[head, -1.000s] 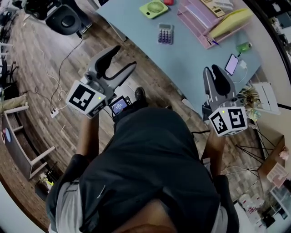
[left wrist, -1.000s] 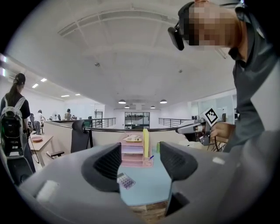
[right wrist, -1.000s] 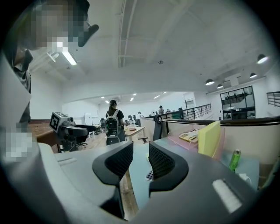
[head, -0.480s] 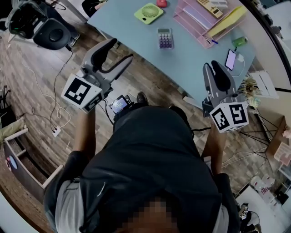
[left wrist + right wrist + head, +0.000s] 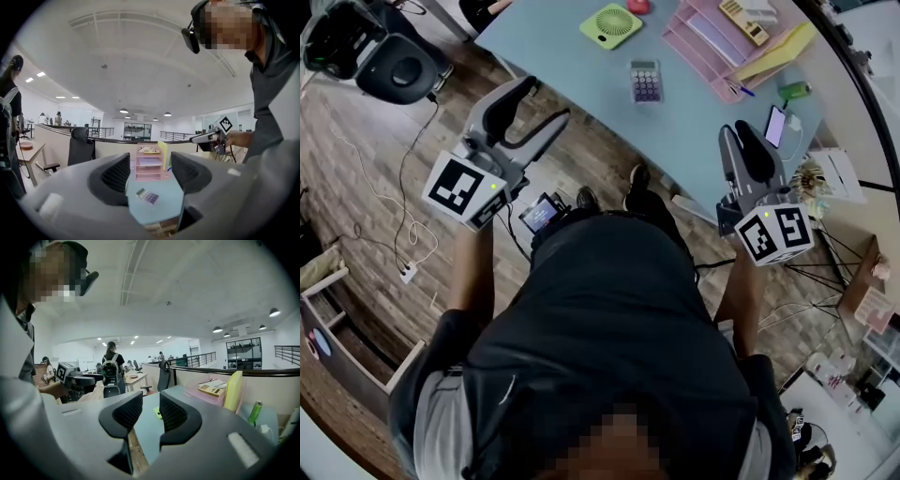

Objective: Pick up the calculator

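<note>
Evidently both tongs have moved closer to the table [image 5: 581, 58]. The calculator [image 5: 644, 81] lies untouched near its near edge. Left tongs [image 5: 548, 101] are aimed at it, wide open, empty. Right tongs [image 5: 739, 133] are nearly closed, holding nothing. Pickup not yet begun.

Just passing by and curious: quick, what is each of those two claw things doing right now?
Left gripper: open, jaws wide apart, holding nothing.
Right gripper: open by only a narrow gap, holding nothing.
</note>
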Demonstrator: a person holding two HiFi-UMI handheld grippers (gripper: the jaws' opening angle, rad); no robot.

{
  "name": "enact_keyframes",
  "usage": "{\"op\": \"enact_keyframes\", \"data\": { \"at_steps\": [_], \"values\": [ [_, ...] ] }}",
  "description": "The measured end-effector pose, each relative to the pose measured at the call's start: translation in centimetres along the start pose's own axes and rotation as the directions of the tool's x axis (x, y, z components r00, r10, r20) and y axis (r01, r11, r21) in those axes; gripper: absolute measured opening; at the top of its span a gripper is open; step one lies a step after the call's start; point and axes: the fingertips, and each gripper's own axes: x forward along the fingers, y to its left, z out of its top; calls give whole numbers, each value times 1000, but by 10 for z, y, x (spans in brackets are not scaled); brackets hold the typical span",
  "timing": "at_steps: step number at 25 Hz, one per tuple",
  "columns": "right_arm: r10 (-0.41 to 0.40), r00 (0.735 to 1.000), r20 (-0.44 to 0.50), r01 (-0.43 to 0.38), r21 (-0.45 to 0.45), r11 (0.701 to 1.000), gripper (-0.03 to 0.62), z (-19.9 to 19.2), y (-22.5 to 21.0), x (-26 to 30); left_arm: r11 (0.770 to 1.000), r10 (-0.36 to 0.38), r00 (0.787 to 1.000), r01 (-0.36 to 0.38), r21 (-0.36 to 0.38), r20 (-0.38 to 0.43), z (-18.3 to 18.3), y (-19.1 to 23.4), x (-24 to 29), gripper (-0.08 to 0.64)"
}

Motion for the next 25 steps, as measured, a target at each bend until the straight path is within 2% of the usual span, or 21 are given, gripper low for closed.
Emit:
{"op": "enact_keyframes", "data": {
  "at_steps": [9, 15, 17, 20, 25],
  "values": [
    [95, 995, -10, -95, 31, 995, 95, -10, -28, 58, 998, 64, 998, -64, -1, -29, 1, 23, 9, 296],
    [159, 986, -40, -157, 59, 986, 95, -23, -60, 103, 990, 124, 990, -128, -59, -61, 2, 36, 27, 296],
    [189, 980, -66, -185, 67, 980, 95, -33, -76, 119, 983, 154, 985, -161, -86, -81, -5, 45, 33, 296],
    [242, 965, -101, -235, 80, 969, 98, -49, -97, 150, 973, 204, 972, -214, -82, -113, -16, 60, 42, 295],
    [319, 934, -163, -301, 127, 945, 112, -82, -104, 190, 965, 220, 962, -238, -107, -160, -35, 59, 52, 296]
  ]
}}
